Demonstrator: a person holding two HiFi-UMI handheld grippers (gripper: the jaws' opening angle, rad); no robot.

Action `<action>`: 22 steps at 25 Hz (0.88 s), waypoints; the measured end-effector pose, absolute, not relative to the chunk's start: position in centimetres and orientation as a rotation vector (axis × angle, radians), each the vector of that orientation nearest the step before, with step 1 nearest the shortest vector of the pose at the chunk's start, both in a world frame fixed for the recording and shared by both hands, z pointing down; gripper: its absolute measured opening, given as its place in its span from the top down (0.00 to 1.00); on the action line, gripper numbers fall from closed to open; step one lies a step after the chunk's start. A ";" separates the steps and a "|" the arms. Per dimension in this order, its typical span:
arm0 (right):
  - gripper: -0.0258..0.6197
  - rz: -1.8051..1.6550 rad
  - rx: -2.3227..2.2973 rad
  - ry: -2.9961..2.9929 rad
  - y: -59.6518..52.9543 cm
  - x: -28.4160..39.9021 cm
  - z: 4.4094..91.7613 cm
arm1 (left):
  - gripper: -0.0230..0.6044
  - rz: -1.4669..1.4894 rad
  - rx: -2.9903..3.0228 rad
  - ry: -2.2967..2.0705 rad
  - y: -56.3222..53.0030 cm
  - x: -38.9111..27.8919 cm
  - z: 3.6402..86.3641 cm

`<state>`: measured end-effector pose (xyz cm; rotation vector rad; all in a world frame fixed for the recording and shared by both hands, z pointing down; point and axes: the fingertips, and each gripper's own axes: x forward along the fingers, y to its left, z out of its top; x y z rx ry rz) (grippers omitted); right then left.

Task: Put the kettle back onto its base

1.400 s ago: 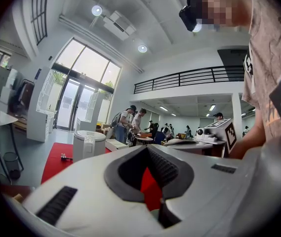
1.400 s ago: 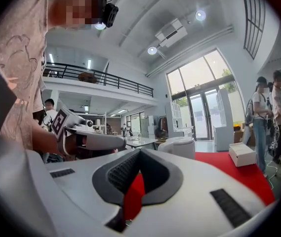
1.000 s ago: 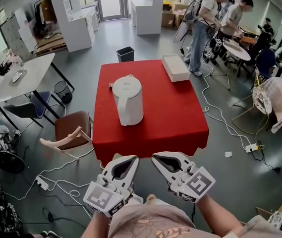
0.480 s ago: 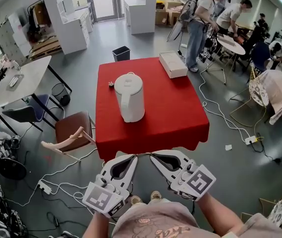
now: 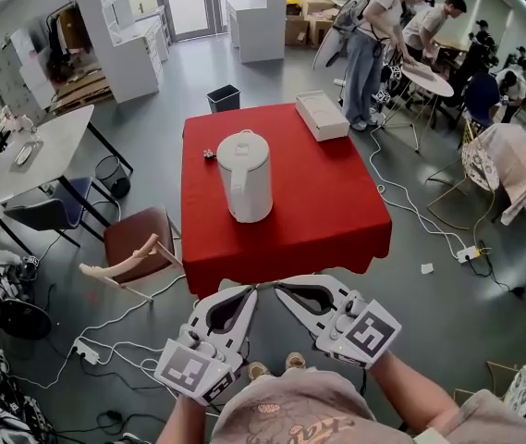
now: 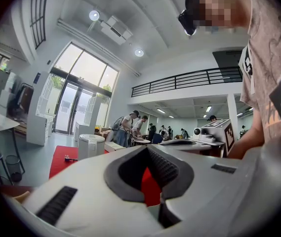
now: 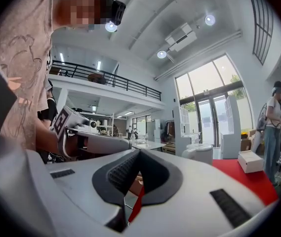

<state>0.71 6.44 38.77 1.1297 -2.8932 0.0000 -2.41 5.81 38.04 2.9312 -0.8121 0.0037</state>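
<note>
The white kettle stands upright, handle toward me, left of the middle of the red table. I cannot make out a separate base. Both grippers hang side by side in front of the table's near edge, well short of the kettle and above the floor. My left gripper is shut and empty, and so is my right gripper. The left gripper has the kettle far off to its left. The right gripper has the kettle far off to its right.
A white flat box lies at the table's back right corner and a small dark object behind the kettle. A brown chair stands left of the table. Cables trail over the floor. People work at the back right.
The view has shifted a little, so the table and kettle sit slightly higher in the picture. Both grippers drifted with it, still side by side and shut.
</note>
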 end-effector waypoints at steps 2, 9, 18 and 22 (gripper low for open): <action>0.96 0.004 1.119 -2.900 6.5 0.4 38.8 | 0.98 0.002 2.933 -0.814 5.8 -2.7 38.1; 0.96 -0.003 1.062 -2.917 6.5 -0.4 38.4 | 0.98 -0.005 2.935 -0.815 6.1 -3.4 38.1; 0.96 0.108 0.966 -2.937 7.5 -2.3 37.2 | 0.98 -0.018 2.953 -0.858 7.1 -4.5 36.8; 0.96 0.044 0.909 -2.990 7.2 -2.3 36.8 | 0.98 -0.027 2.946 -0.876 6.9 -3.9 37.3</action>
